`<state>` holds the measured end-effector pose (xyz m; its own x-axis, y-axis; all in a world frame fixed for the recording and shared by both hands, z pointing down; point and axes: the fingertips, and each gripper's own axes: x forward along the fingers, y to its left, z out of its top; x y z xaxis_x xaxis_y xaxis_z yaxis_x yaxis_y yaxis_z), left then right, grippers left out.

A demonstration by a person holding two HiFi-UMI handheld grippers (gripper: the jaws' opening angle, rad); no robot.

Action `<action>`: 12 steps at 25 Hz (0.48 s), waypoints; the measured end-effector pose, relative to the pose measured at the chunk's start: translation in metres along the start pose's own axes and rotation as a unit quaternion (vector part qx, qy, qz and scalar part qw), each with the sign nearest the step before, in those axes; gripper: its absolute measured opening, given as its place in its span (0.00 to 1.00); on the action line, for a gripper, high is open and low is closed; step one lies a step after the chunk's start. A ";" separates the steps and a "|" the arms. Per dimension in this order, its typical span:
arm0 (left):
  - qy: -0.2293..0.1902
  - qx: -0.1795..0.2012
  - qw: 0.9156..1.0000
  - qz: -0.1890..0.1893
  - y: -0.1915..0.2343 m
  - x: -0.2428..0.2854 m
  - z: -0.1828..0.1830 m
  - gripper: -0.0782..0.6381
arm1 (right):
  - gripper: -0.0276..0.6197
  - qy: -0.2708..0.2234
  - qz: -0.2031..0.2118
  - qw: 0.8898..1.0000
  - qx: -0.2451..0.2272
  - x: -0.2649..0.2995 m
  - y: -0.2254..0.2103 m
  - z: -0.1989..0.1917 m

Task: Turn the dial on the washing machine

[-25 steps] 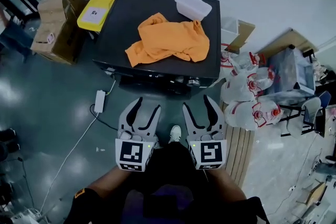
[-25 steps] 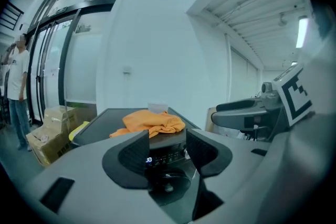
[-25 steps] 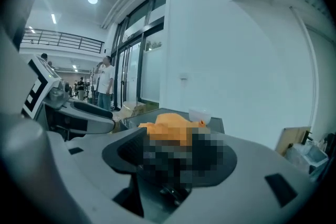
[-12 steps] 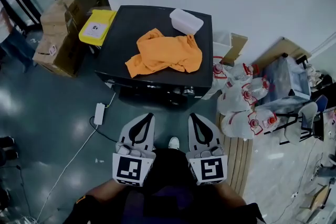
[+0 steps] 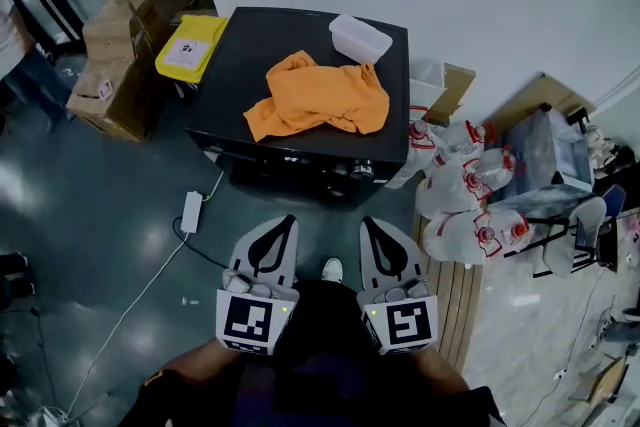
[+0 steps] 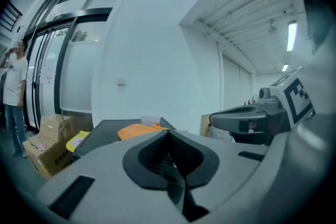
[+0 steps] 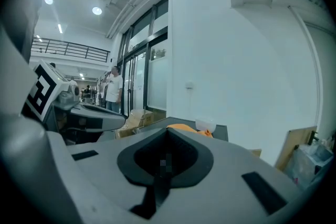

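The black washing machine (image 5: 240, 75) stands ahead of me against the white wall. Its dials (image 5: 360, 170) sit on the front panel at the right, small and partly shadowed. An orange cloth (image 5: 320, 100) and a clear plastic tub (image 5: 360, 37) lie on its top. My left gripper (image 5: 287, 221) and right gripper (image 5: 366, 223) hang side by side below the machine, well short of it, both shut with nothing between the jaws. In the left gripper view the shut gripper (image 6: 168, 132) points at the machine top (image 6: 102, 131); in the right gripper view the gripper (image 7: 168, 131) does the same.
Cardboard boxes (image 5: 115, 55) and a yellow pack (image 5: 188, 45) stand left of the machine. A white power strip (image 5: 190, 212) with its cable lies on the floor. White bags with red print (image 5: 470, 195) and a wooden board (image 5: 450, 285) crowd the right. A person (image 5: 20, 55) stands far left.
Both grippers' jaws have gone from wide open to shut. The grippers stay in the same place below the machine.
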<state>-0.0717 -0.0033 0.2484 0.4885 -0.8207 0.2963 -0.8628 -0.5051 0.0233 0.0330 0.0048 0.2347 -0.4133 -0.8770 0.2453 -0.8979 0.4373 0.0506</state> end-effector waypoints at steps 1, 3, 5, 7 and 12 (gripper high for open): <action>-0.003 0.002 1.000 0.000 0.000 0.000 0.001 0.13 | 0.06 0.001 0.001 1.000 0.001 0.000 0.001 -0.001; -0.002 0.001 1.000 0.000 0.000 0.000 0.001 0.13 | 0.06 0.002 0.002 1.000 0.002 0.000 0.002 -0.001; 0.004 -0.001 1.000 -0.002 -0.001 -0.001 -0.001 0.13 | 0.06 0.002 0.003 1.000 0.003 0.000 0.003 0.000; 0.001 0.001 1.000 -0.004 0.000 0.000 -0.001 0.13 | 0.06 0.002 0.003 1.000 0.003 0.001 0.004 0.000; -0.012 0.006 1.000 -0.006 0.000 -0.001 0.001 0.13 | 0.06 0.006 0.005 1.000 0.008 0.000 0.008 -0.003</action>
<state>-0.0721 -0.0029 0.2470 0.5028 -0.8203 0.2725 -0.8547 -0.5189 0.0147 0.0259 0.0086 0.2380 -0.4201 -0.8701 0.2577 -0.8961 0.4426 0.0336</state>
